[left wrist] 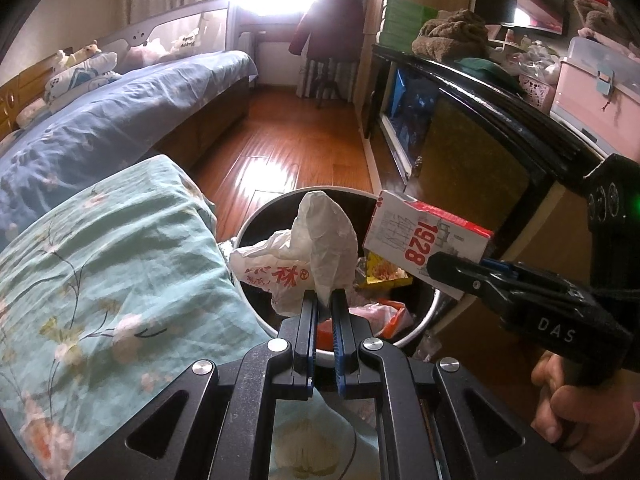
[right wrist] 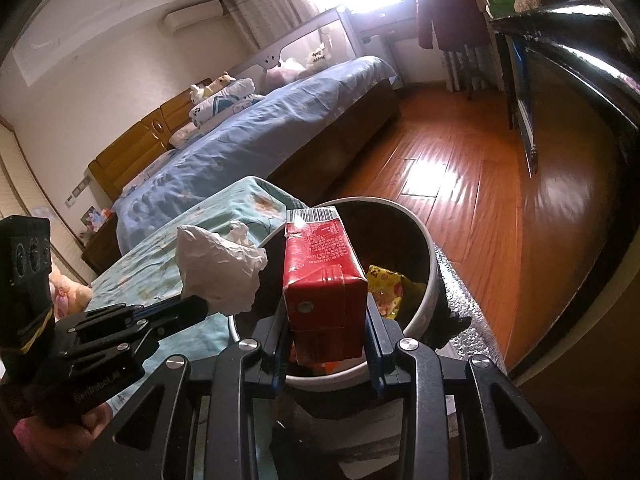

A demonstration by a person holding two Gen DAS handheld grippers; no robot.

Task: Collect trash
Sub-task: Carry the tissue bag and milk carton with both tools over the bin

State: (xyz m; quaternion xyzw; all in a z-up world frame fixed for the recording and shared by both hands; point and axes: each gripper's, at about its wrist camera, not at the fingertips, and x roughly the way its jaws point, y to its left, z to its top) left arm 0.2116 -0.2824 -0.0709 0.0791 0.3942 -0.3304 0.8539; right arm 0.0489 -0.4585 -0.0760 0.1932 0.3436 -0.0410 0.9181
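Note:
My left gripper [left wrist: 324, 300] is shut on a crumpled white tissue [left wrist: 328, 236] and holds it above a round white trash bin [left wrist: 256, 224]. The tissue also shows in the right wrist view [right wrist: 220, 268]. My right gripper [right wrist: 326, 332] is shut on a red and white carton [right wrist: 320, 280] marked 1928, held over the bin [right wrist: 428, 264]. In the left wrist view the carton [left wrist: 424, 236] hangs over the bin's right rim. The bin holds a white plastic bag [left wrist: 276, 272], a yellow wrapper [left wrist: 384, 272] and orange scraps.
A teal floral quilt [left wrist: 100, 280] lies left of the bin. A bed with blue bedding [left wrist: 112, 120] is behind it. A dark cabinet [left wrist: 480, 152] stands right. Wooden floor [left wrist: 280, 148] runs beyond the bin.

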